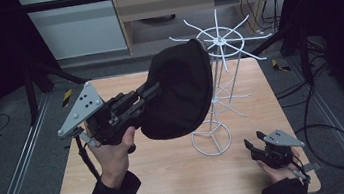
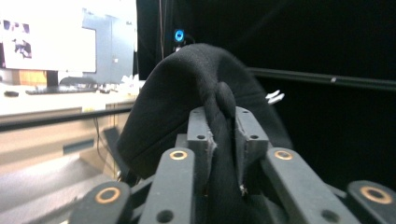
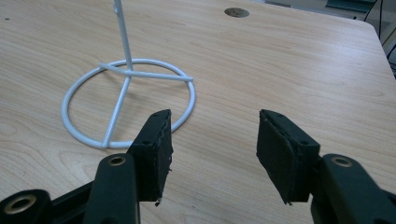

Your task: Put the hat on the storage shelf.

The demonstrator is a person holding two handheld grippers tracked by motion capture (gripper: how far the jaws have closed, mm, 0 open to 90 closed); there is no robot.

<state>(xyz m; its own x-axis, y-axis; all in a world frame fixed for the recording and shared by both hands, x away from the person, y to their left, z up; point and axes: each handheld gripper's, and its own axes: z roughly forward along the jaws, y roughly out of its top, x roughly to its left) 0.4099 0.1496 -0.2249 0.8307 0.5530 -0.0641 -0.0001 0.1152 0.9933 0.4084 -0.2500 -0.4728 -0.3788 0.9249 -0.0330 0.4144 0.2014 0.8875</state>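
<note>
The black cap (image 1: 179,93) is soft, dark cloth with a rounded crown, and it hangs bowl-like in the air above the wooden surface (image 1: 170,173), its dome bulging toward the white wire rack (image 1: 220,70). The left claw (image 1: 151,90) has it by a fold of cloth at the edge; in the left gripper view the cap (image 2: 187,93) rises just past the jaws, with a pinch of fabric squeezed between the two pads so that they stand nearly together. A small button-like knob sits on the cloth right above the pinch. The cap's far side overlaps the rack's upper part in the high view, and I cannot tell whether it touches the wire there or hangs just in front of it.

The rack is a thin white stem with spokes fanning out at the top and a ring base (image 3: 128,102) resting on the surface. Its lower arms are partly hidden behind the cap.

The right claw (image 1: 256,147) rests low near the right front corner of the surface, well apart from the cap. Its jaws stand wide apart with nothing between them, as the right gripper view (image 3: 212,149) makes plain, and the ring base lies just beyond them.

The cap is so dark that seams, brim and any marking are hard to make out.
</note>
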